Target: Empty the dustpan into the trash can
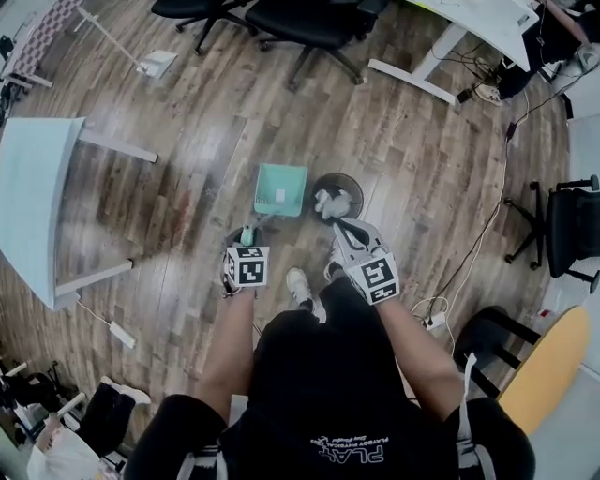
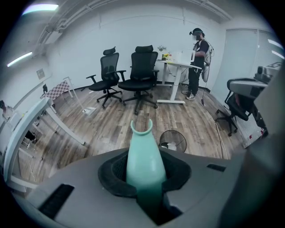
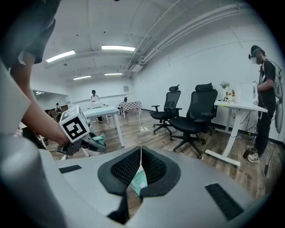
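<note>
A teal dustpan point(image 1: 280, 189) lies low over the wood floor with a white scrap in it. Its handle point(image 2: 144, 151) runs back between the jaws of my left gripper point(image 1: 246, 240), which is shut on it. Just right of the pan stands a round black mesh trash can point(image 1: 349, 186) with white crumpled paper inside; the left gripper view shows the trash can point(image 2: 173, 141) beyond the handle's tip. My right gripper point(image 1: 342, 228) hovers at the can's near rim, its pads point(image 3: 153, 167) closed together with nothing between them. Below them the dustpan point(image 3: 139, 180) shows.
Black office chairs point(image 1: 300, 23) stand at the far side, a white desk point(image 1: 33, 202) at the left, another desk point(image 1: 469, 23) at the far right. Cables point(image 1: 487, 225) and a power strip point(image 1: 122, 334) lie on the floor. Another person point(image 2: 198, 62) stands at a distant desk.
</note>
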A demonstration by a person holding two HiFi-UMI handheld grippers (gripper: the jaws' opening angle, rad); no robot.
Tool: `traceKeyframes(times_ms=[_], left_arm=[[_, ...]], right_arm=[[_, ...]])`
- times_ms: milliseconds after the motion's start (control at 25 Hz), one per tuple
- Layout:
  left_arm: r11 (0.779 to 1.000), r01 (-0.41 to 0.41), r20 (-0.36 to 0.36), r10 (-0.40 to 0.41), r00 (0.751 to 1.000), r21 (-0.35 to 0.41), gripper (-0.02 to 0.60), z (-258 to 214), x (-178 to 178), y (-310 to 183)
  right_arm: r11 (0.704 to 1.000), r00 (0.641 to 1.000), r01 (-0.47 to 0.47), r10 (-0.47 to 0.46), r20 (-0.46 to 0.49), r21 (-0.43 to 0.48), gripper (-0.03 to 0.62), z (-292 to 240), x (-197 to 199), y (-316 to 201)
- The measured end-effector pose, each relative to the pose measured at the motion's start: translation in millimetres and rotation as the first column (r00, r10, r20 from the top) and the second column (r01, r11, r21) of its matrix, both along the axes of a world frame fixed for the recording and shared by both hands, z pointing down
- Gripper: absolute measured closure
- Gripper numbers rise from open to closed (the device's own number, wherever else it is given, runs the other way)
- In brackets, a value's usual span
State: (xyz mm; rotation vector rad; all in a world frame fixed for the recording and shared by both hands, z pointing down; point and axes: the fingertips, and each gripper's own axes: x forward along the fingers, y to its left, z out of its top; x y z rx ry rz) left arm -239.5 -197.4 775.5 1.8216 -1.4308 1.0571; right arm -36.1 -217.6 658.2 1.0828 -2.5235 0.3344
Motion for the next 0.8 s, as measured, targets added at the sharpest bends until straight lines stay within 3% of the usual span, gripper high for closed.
traceKeyframes(times_ms=[800], left_arm=[[0.994, -0.026, 0.049, 0.032, 0.998, -0.110, 0.483, 79, 25, -32]], right_arm=[[0.988, 1.000, 0.010, -0.007, 0.019, -0.155, 0.569, 69, 10, -34]])
